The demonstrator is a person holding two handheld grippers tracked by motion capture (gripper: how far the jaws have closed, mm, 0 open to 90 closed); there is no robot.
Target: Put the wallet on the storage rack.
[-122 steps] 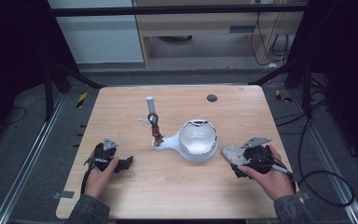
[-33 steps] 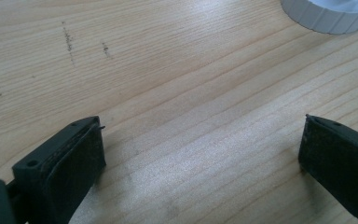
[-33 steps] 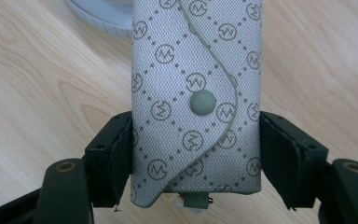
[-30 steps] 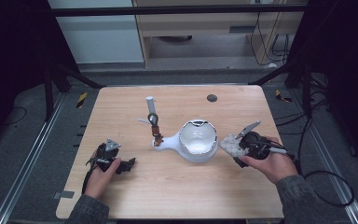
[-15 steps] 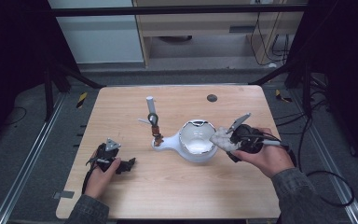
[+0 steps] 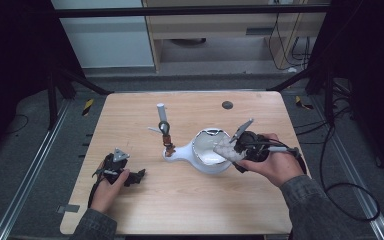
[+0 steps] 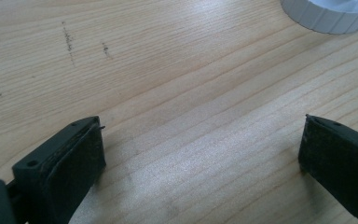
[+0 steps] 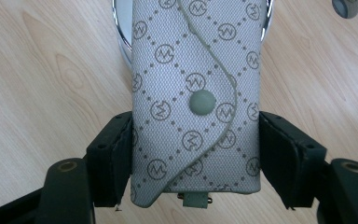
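My right gripper [image 6: 233, 149] is shut on a grey patterned pouch [image 6: 225, 148] with a snap button, held above the table. In the right gripper view the black pads [image 8: 116, 158] press both sides of the pouch [image 8: 196, 70], whose far end hangs over a shiny bowl rim [image 8: 121, 32]. The white bowl [image 6: 206, 161] stands mid-table, with a spout-like arm running to its left. The pouch overlaps the bowl's right rim. My left gripper [image 6: 134, 176] rests on the table at the front left. Its jaws stand wide apart [image 7: 200, 154] over bare wood, nothing between them.
A small stand with an upright white tube [image 6: 161, 112] and a brown piece [image 6: 167, 139] stands left of the bowl. A dark round disc [image 6: 227, 104] lies near the far edge. A white ribbed edge [image 7: 328, 16] shows ahead of the left gripper.
The right hand has carried the pouch left and upward, from beside the bowl to over its right rim. The left hand has stayed put.
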